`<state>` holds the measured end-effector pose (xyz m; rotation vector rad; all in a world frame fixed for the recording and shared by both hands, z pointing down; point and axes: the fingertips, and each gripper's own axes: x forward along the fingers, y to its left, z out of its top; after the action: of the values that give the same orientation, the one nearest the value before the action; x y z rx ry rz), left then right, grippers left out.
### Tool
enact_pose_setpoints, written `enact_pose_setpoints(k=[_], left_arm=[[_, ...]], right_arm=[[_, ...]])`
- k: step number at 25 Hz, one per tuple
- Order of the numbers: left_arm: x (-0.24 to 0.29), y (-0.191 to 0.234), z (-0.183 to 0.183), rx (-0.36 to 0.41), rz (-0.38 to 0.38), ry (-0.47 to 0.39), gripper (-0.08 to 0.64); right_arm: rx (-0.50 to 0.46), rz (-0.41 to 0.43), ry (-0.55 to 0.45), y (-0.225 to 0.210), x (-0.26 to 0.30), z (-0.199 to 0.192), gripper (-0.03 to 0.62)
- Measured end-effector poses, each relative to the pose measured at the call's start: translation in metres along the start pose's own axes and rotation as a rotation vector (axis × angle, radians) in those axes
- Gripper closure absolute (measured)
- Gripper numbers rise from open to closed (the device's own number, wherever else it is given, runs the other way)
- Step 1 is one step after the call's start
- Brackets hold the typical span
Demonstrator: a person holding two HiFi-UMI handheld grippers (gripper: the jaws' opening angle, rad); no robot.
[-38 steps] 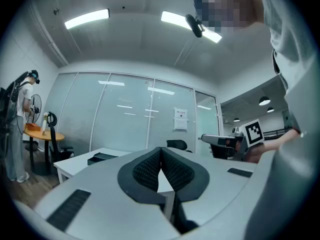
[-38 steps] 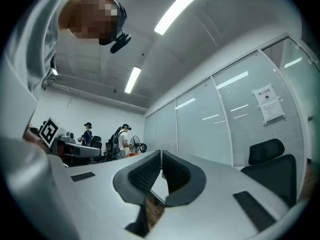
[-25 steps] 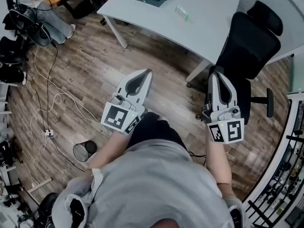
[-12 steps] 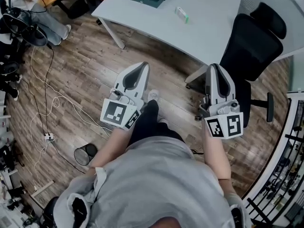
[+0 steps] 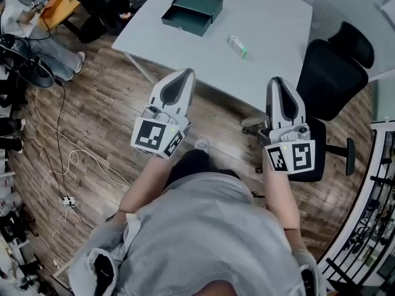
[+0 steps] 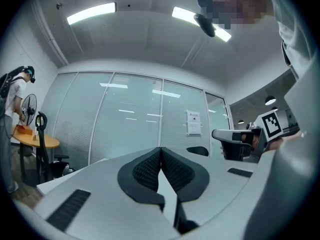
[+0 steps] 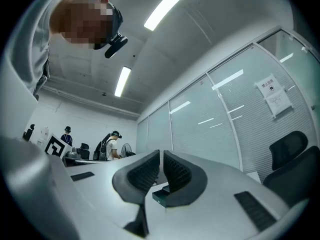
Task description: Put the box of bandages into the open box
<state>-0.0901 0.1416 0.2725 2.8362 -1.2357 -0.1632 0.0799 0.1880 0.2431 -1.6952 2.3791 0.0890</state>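
The dark green open box (image 5: 191, 12) lies on the white table (image 5: 271, 17) at the far left part. The small white and green box of bandages (image 5: 237, 47) lies to its right, nearer the table's front edge. My left gripper (image 5: 187, 73) is held in the air before the table's edge, shut with nothing in it. My right gripper (image 5: 276, 80) is level with it to the right, also shut and empty. In the right gripper view the shut gripper (image 7: 161, 153) points at the table, and a corner of the open box (image 7: 160, 197) shows just below its pads.
A black office chair (image 5: 333, 66) stands at the table's right end, close to my right gripper. Cables (image 5: 62, 140) trail over the wooden floor at the left. People (image 7: 112, 144) stand at desks far off. A glass partition (image 6: 130, 119) lies behind the table.
The view has moved toward the table: the open box and the bandage box sit lower and nearer in the head view. Both grippers have risen slightly and stay shut.
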Motion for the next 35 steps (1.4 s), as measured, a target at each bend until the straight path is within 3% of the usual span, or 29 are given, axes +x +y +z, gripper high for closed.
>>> enact_pose_setpoints(k=[8,14,19,25,30,35], left_arm=[[0.083,0.063,-0.004,-0.001,-0.025,0.011,0.541],[0.136,0.1,-0.022,-0.039,0.007,0.032,0.541],[0.186,0.129,-0.025,-0.078,0.062,0.03,0.541],[0.261,0.149,-0.024,-0.049,0.132,0.024,0.541],[0.31,0.15,-0.035,-0.02,0.153,0.041,0.541],[0.34,0.154,-0.048,-0.022,0.15,0.057,0.541]], right_arm=[[0.014,-0.044,0.044,-0.037,0.074,-0.026,0.538],[0.027,-0.053,0.035,-0.087,0.129,-0.039,0.538],[0.049,0.006,0.03,-0.127,0.179,-0.049,0.538],[0.017,0.104,0.04,-0.176,0.237,-0.047,0.538],[0.058,0.123,0.08,-0.231,0.262,-0.069,0.538],[0.062,0.124,0.124,-0.254,0.276,-0.093,0.538]])
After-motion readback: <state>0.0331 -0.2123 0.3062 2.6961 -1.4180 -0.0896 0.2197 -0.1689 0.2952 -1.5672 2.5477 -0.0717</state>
